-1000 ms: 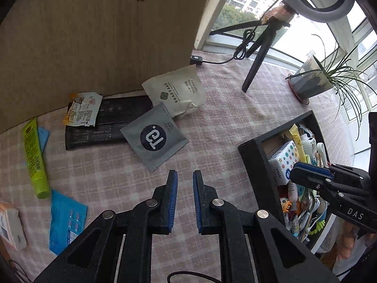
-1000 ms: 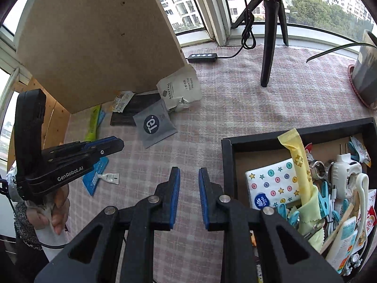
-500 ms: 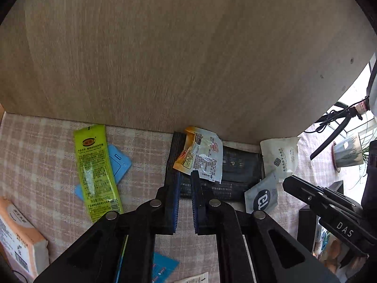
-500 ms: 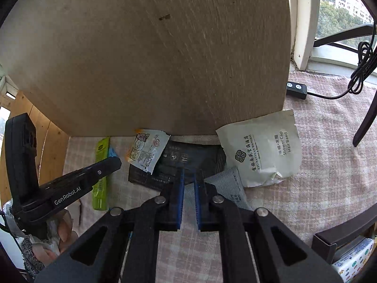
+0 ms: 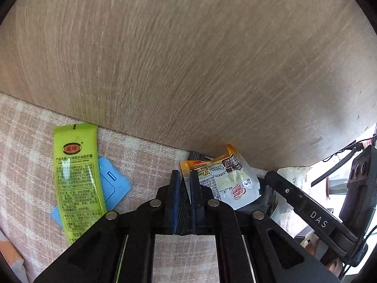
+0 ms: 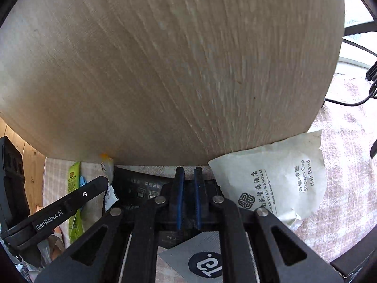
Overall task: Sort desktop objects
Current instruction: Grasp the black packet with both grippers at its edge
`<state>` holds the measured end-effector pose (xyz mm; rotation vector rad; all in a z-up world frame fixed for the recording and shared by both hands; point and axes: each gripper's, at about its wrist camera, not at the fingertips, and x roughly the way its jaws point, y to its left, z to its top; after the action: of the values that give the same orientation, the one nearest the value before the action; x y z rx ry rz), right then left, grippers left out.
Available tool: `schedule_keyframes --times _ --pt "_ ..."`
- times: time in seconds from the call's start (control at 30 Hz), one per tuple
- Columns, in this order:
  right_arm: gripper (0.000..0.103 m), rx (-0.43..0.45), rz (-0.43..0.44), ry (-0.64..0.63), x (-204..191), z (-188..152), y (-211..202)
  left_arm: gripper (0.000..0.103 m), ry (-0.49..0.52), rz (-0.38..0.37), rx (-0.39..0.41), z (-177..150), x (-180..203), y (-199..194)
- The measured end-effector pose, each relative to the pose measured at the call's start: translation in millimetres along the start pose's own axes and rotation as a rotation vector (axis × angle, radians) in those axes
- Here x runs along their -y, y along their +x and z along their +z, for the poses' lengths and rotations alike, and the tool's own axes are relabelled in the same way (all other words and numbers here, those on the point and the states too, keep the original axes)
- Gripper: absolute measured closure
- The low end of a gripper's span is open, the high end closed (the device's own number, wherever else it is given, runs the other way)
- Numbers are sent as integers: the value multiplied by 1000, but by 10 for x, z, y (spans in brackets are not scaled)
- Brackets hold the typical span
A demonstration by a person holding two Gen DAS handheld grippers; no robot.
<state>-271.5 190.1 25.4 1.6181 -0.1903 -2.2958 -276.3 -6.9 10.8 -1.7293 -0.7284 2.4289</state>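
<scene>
Indoors, pink checked tablecloth (image 5: pixel 28 146), upright wood-grain board (image 5: pixel 188 59) behind, bright window (image 6: pixel 358 4) right.

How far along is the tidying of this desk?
Done: nothing these views can confirm. In hand: the left gripper and the right gripper, its jaws just closed, both pinch the black packet, with the creamer sachet lying on its end. Left: the green tube, blue card, shower cap packet and grey sachet lie loose on the checked cloth.
</scene>
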Motion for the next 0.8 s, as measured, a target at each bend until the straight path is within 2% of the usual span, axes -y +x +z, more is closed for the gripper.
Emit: schedule_keyframes --times 0.13,0.27,0.37,0.47,0.53,0.7,0.8 --pt "95 -8 -2 24 43 50 24 97 16 6 3 -45 27 -7" --pt "95 -22 -5 6 43 27 55 97 -10 8 -1 -86 -10 12" --pt "95 -79 37 -8 14 -57 41 97 21 10 -9 -143 43 21" --pt "95 -116 36 -52 -14 -245 -27 97 32 -21 -37 -252 106 45" --pt "95 -144 42 -83 -14 -417 -93 97 11 -28 -27 -354 155 60" --pt "95 -215 97 -97 64 -872 -262 97 57 -46 -58 -668 341 78" --pt "95 -252 120 -100 103 -1093 -353 97 90 -15 -58 -884 448 15"
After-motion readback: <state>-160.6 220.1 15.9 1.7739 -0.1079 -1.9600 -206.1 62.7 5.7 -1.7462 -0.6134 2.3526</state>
